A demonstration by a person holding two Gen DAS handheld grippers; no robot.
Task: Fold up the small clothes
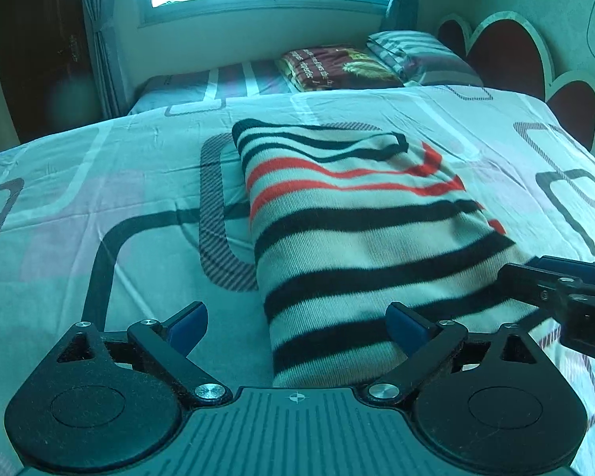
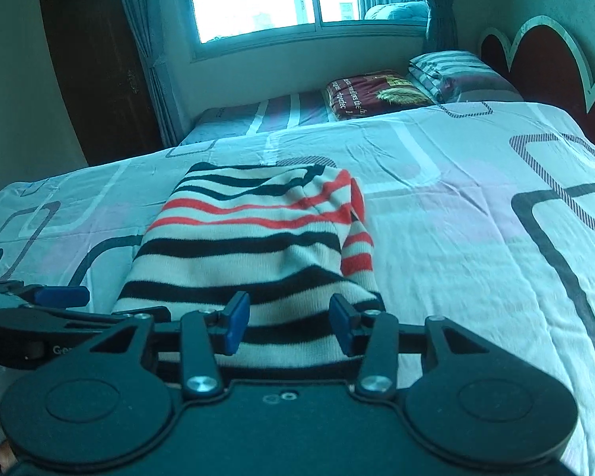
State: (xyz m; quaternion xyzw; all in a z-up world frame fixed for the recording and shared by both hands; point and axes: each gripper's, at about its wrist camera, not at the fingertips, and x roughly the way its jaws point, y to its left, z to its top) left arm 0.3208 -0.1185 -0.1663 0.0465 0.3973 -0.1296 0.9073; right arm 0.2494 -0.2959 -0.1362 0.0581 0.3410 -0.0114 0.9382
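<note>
My left gripper [image 1: 297, 331] is spread wide at the near edge of the folded striped sweater [image 1: 361, 238], gripping nothing. My right gripper [image 2: 289, 325] gapes narrower over the same hem, empty too. Ribbed knit, black and red bands, lying on the smooth patterned bedsheet [image 2: 476, 238], open room to its right.

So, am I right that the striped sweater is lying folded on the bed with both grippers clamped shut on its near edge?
Not quite: the striped sweater does lie folded on the bed, but neither gripper is shut. The left wrist view shows the left gripper wide open, and the right wrist view shows the right gripper open over the near edge.
</note>
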